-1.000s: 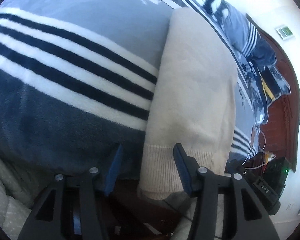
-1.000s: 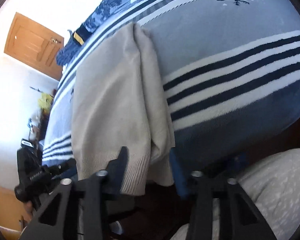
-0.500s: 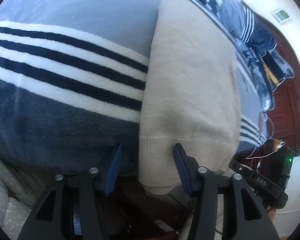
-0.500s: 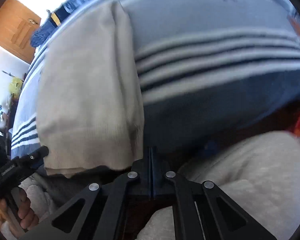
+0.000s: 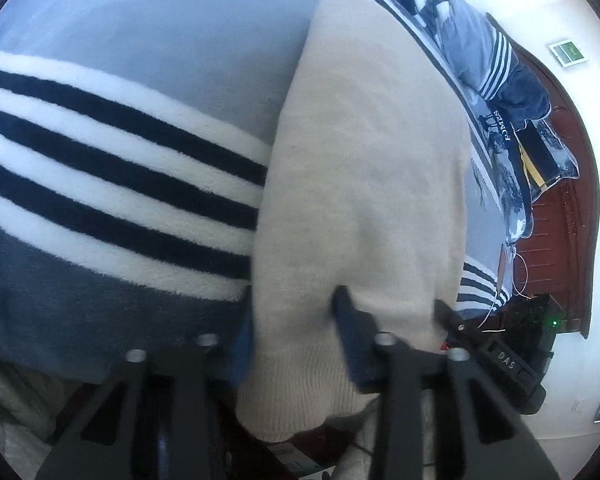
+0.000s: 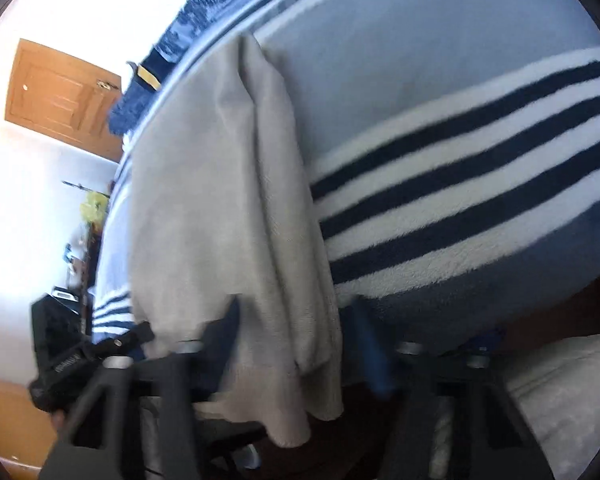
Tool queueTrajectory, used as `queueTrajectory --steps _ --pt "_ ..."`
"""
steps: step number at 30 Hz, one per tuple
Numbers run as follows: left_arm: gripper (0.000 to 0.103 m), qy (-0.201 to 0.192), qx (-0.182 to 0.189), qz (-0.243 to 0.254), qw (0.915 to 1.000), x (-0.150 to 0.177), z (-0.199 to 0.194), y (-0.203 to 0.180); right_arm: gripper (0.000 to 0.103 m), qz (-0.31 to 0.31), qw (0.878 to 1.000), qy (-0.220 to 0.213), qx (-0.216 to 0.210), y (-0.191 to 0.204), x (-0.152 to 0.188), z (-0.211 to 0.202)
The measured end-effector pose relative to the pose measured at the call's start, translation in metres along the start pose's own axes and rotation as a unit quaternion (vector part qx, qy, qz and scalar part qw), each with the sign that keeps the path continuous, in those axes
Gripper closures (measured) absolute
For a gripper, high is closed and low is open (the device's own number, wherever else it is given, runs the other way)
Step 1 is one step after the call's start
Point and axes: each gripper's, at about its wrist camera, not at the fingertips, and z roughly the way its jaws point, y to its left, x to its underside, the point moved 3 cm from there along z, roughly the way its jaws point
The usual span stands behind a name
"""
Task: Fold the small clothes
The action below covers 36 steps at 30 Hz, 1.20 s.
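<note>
Both hand-held grippers straddle the beige sweater (image 5: 364, 184) hem (apparently unclamped).

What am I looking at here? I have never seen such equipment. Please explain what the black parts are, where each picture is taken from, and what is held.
There is no robot: a person holds black tongs in each hand, and a camera on each looks along its two fingers. One picture is from the left tongs, the other from the right tongs. A beige sweater lies on a striped blanket, its ribbed hem hanging over the near edge. The left tongs have just been closing and pinch the hem. The right tongs have just been opening; the hem's other corner hangs between their fingers, seemingly not pressed.
</note>
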Motion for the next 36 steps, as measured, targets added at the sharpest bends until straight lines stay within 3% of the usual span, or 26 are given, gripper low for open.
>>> queueTrajectory --steps 1,5,7,8,10,12,14,15,16,17,18,19,21,25,32,35,36 --pt "0.087 -0.001 0.008 0.001 1.0000 0.001 -0.005 0.000 0.080 -0.010 1.000 0.005 -0.005 0.003 0.002 0.001" --pt "0.092 -0.025 0.051 0.011 0.9983 0.012 -0.059 -0.006 0.086 -0.020 0.999 -0.009 -0.049 0.013 0.007 -0.016" --pt "0.092 -0.025 0.036 0.008 0.9990 0.020 -0.072 -0.001 0.086 -0.016 0.997 -0.011 -0.079 0.019 0.014 -0.030" --pt "0.091 -0.022 0.008 0.014 0.9996 0.023 -0.065 0.004 0.086 -0.021 0.997 -0.002 -0.080 0.023 0.021 -0.030" --pt "0.090 -0.006 -0.055 0.034 0.9979 0.029 -0.040 0.017 0.084 -0.034 0.997 0.034 -0.058 0.027 0.039 -0.016" --pt "0.088 0.004 -0.044 0.011 0.9990 0.033 -0.035 0.026 0.076 -0.039 0.996 0.079 -0.001 0.023 0.048 0.008" --pt "0.082 -0.015 -0.013 0.015 0.9997 0.029 -0.052 0.023 0.075 -0.026 0.995 0.091 0.012 0.021 0.043 0.014" --pt "0.067 -0.033 -0.006 0.023 0.9992 0.027 -0.064 0.022 0.071 -0.022 0.996 0.084 0.005 0.022 0.040 0.008" --pt "0.058 -0.062 0.002 0.029 0.9977 0.022 -0.077 0.019 0.050 -0.026 0.997 0.068 0.000 0.023 0.037 -0.001" --pt "0.044 -0.086 0.004 0.028 0.9959 0.015 -0.089 0.015 0.037 -0.032 0.998 0.052 -0.002 0.025 0.028 -0.007" --pt "0.042 -0.097 0.002 0.027 0.9949 0.008 -0.096 0.013 0.020 -0.038 0.999 0.028 0.002 0.028 0.022 -0.018" --pt "0.042 -0.098 0.000 0.030 0.9947 -0.002 -0.098 0.010 0.018 -0.042 0.999 0.015 0.002 0.027 0.020 -0.027" --pt "0.042 -0.089 -0.008 0.037 0.9953 -0.026 -0.094 0.003 0.018 -0.054 0.999 0.005 -0.006 0.036 0.002 -0.034" --pt "0.042 -0.061 0.012 0.019 0.9979 -0.076 -0.060 -0.007 0.018 -0.066 0.998 -0.006 -0.007 0.057 -0.047 -0.029" --pt "0.042 -0.031 0.014 0.001 0.9994 -0.124 -0.003 -0.014 0.020 -0.071 0.997 0.010 0.020 0.057 -0.125 0.025" --pt "0.042 -0.009 0.035 -0.026 0.9990 -0.132 0.020 -0.010 0.034 -0.045 0.999 0.019 -0.010 0.047 -0.133 0.038" --pt "0.046 -0.008 0.037 -0.031 0.9988 -0.135 0.025 -0.009 0.043 -0.029 0.999 0.026 -0.026 0.040 -0.133 0.047"
